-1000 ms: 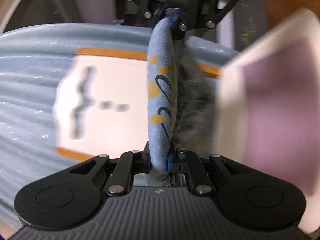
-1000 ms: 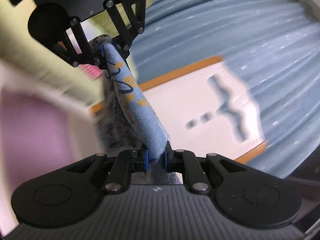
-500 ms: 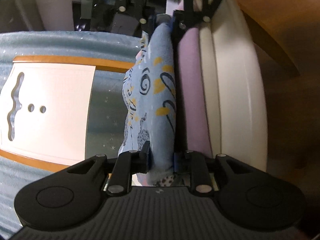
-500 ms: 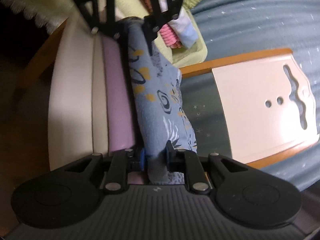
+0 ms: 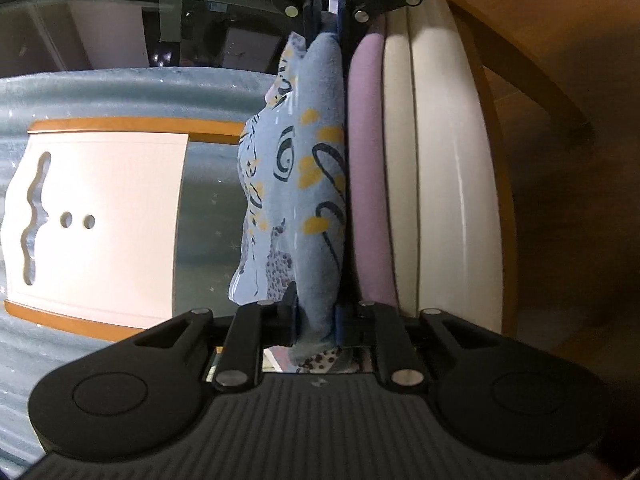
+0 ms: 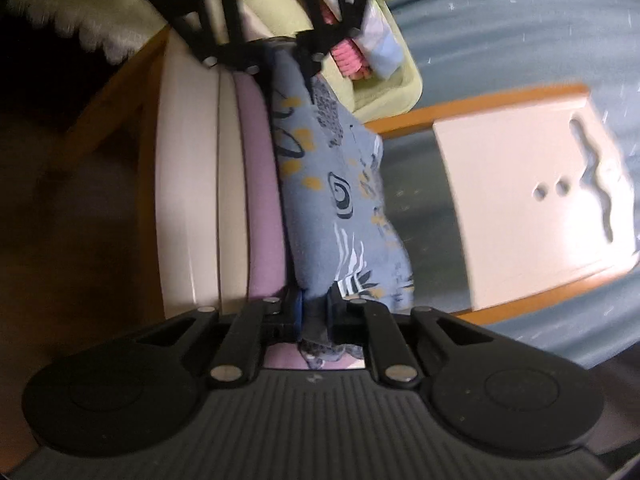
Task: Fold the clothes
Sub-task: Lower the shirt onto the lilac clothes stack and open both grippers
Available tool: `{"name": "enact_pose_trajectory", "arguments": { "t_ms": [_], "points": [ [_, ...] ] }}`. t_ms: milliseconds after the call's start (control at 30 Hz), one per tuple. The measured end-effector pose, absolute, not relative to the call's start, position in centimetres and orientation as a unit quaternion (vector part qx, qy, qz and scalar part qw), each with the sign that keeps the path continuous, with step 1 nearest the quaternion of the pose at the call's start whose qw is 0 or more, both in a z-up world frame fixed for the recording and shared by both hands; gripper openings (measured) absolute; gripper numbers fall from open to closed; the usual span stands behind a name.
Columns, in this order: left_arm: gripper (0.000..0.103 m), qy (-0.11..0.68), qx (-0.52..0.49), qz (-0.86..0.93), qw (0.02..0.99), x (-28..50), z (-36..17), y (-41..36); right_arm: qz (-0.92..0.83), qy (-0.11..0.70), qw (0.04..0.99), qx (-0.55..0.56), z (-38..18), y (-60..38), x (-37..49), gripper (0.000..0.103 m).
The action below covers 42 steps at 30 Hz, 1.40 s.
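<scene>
The left tool (image 5: 316,318) is clamped on one end of a folded blue patterned garment (image 5: 304,184) — soft blue cloth printed with dark spirals, yellow blots and a speckled patch. The right tool (image 6: 314,312) is clamped on the opposite end of the same garment (image 6: 336,208), so the two tools face each other with the cloth stretched between them. In the left wrist view the right tool (image 5: 326,20) shows at the top, its fingers pinching the far end; in the right wrist view the left tool (image 6: 286,54) appears at the top in the same way.

The garment lies flat against a lilac folded item (image 5: 366,184), which tops a stack of white folded pieces (image 5: 448,184); the lilac layer (image 6: 260,208) and the white ones (image 6: 188,208) show in the right wrist view too. The loose layers of the garment bulge away from the stack on its other side.

Beyond the garment lies a white folding board (image 5: 104,216) with orange edges, a wavy slot and two round holes, resting on a blue-grey ribbed cover (image 5: 100,92) — the board (image 6: 532,208) is slightly blurred in the right wrist view. A wooden frame (image 5: 532,80) curves past the stack. In the right wrist view a yellow-green cushion (image 6: 384,88) sits near the far end, with a pink knitted item (image 6: 348,60) on it.
</scene>
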<state>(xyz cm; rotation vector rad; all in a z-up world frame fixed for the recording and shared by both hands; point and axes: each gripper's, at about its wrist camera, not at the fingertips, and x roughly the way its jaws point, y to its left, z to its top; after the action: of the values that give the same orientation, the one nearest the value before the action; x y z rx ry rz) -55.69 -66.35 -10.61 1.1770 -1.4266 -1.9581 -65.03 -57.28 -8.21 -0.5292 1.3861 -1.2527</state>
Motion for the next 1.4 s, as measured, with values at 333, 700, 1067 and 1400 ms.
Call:
{"name": "enact_pose_trajectory", "arguments": {
  "t_ms": [333, 700, 1067, 1400],
  "points": [
    [0.014, -0.509, 0.421, -0.716, 0.226, -55.0, -10.1, -64.1, -0.554, 0.6, 0.518, -0.253, -11.4, -56.5, -62.6, 0.01],
    [0.014, -0.478, 0.446, -0.716, 0.245, -55.9, -9.5, -61.9, -0.516, 0.608, 0.543, -0.264, -9.9, -56.5, -64.6, 0.01],
    [0.03, -0.478, 0.445, -0.712, 0.259, -54.5, -9.2, -59.4, -0.557, 0.592, 0.527, -0.247, -8.8, -53.9, -63.6, 0.024],
    [0.023, -0.47, 0.439, -0.723, 0.251, -54.5, -9.2, -60.8, -0.57, 0.58, 0.543, -0.21, -9.7, -55.1, -64.0, 0.008]
  ]
}}
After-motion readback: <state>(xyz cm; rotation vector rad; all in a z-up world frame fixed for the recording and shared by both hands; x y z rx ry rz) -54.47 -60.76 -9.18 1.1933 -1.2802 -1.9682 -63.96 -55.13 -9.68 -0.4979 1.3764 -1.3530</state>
